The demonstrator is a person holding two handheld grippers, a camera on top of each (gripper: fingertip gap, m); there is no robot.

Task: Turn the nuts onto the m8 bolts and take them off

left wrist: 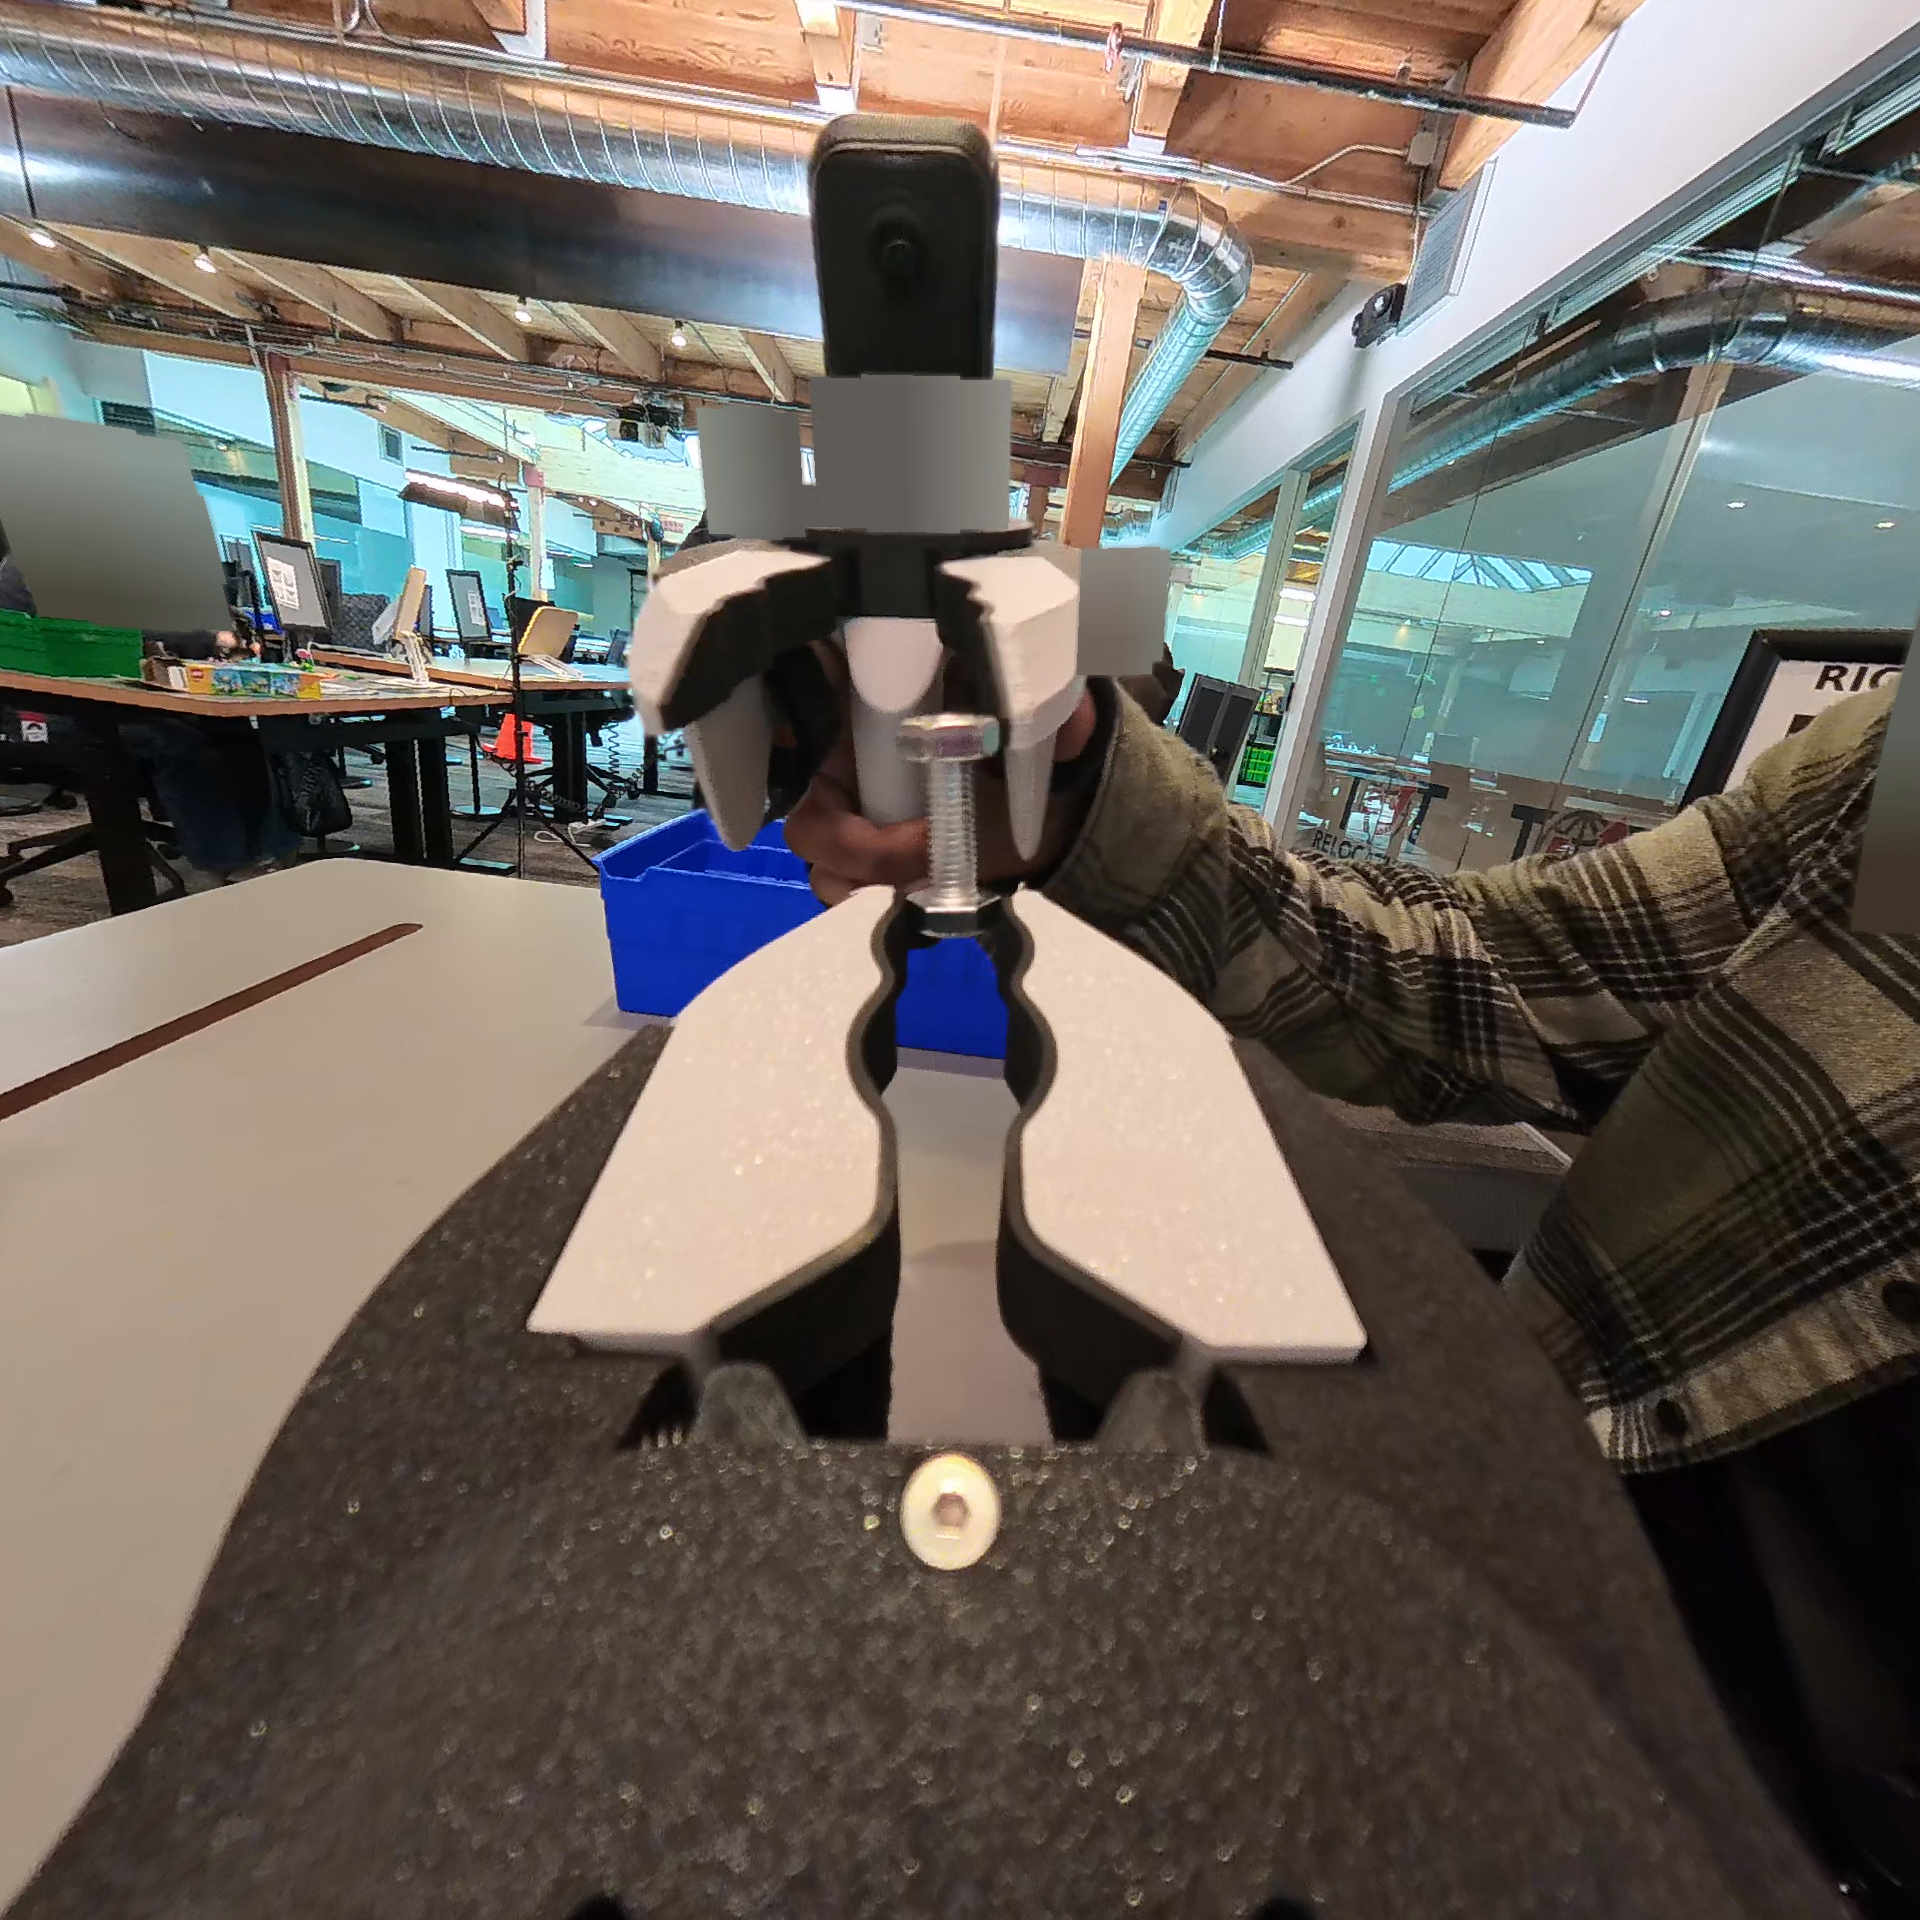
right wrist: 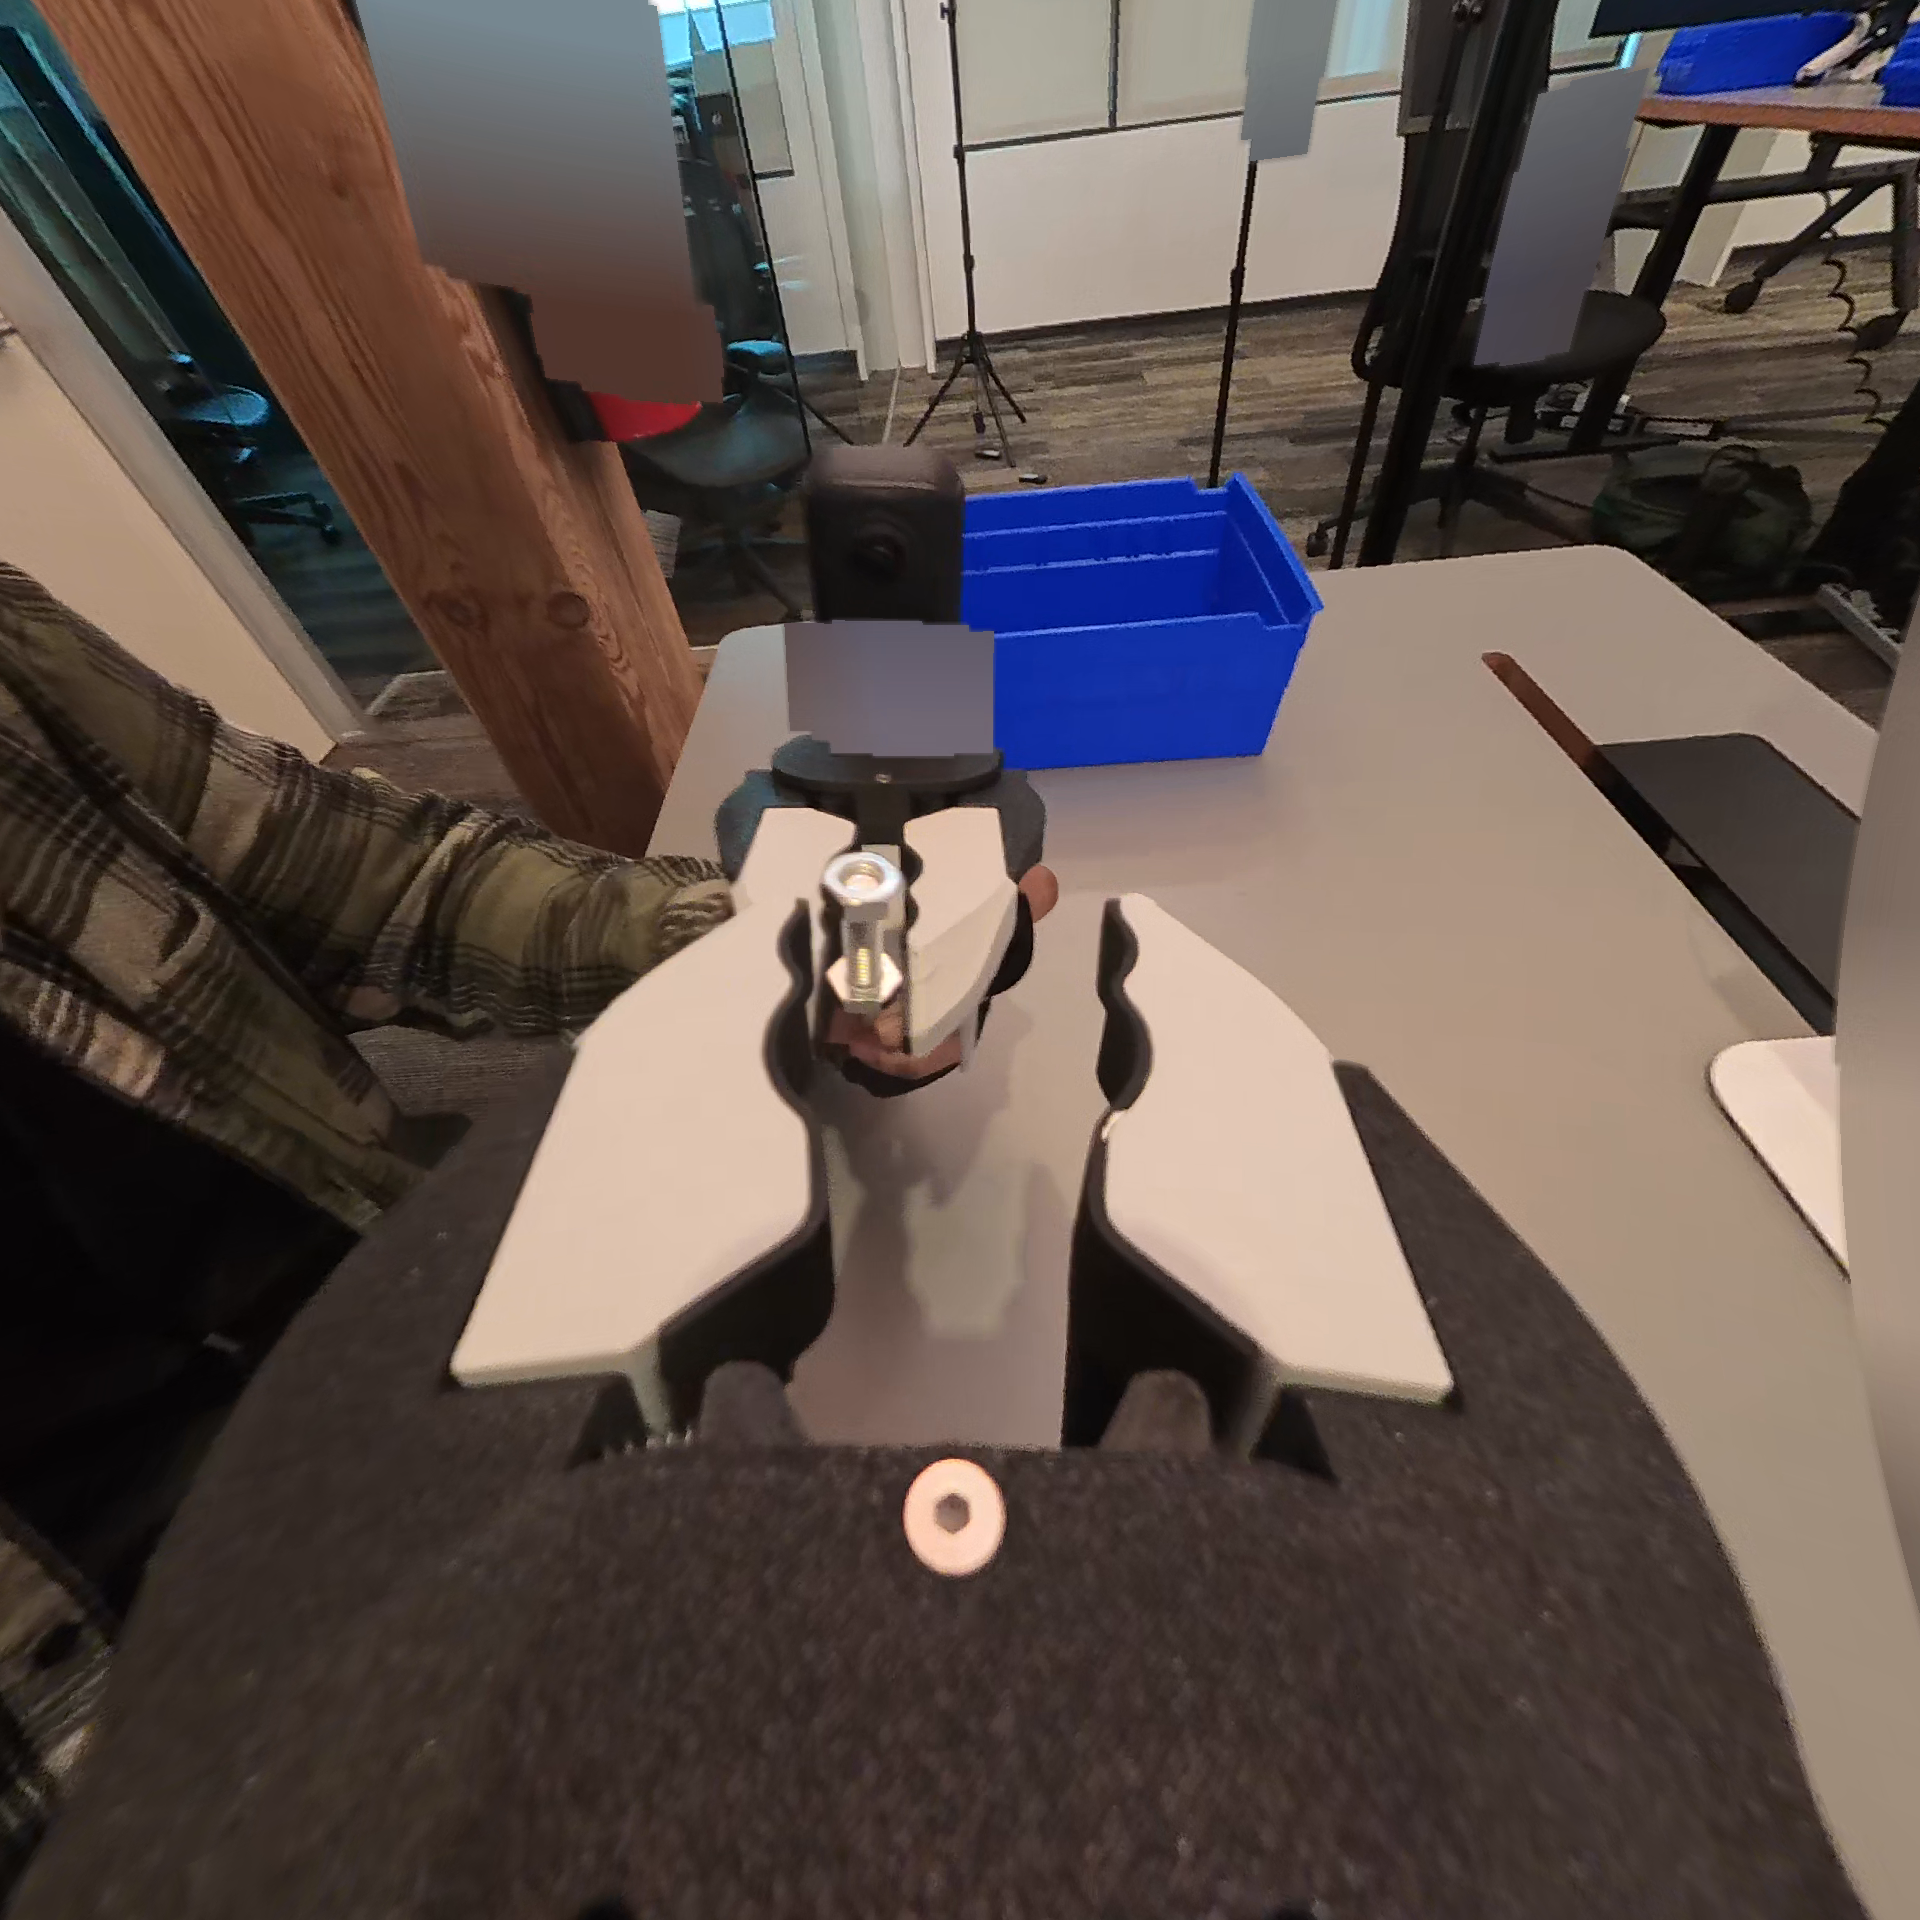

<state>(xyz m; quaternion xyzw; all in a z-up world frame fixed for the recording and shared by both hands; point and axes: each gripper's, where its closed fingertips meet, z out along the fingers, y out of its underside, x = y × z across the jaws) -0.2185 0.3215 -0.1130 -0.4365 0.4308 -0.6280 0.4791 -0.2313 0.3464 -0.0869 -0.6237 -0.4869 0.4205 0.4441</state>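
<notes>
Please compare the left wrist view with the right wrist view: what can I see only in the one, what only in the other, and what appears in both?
Only the left wrist view: ceiling ducts, an orange cone, a glass wall.
Only the right wrist view: a wooden post, a tripod, a black pad.
Both: the bolt, upright in the closed left gripper; the open right gripper; the blue bin; the table; a plaid sleeve.
</notes>
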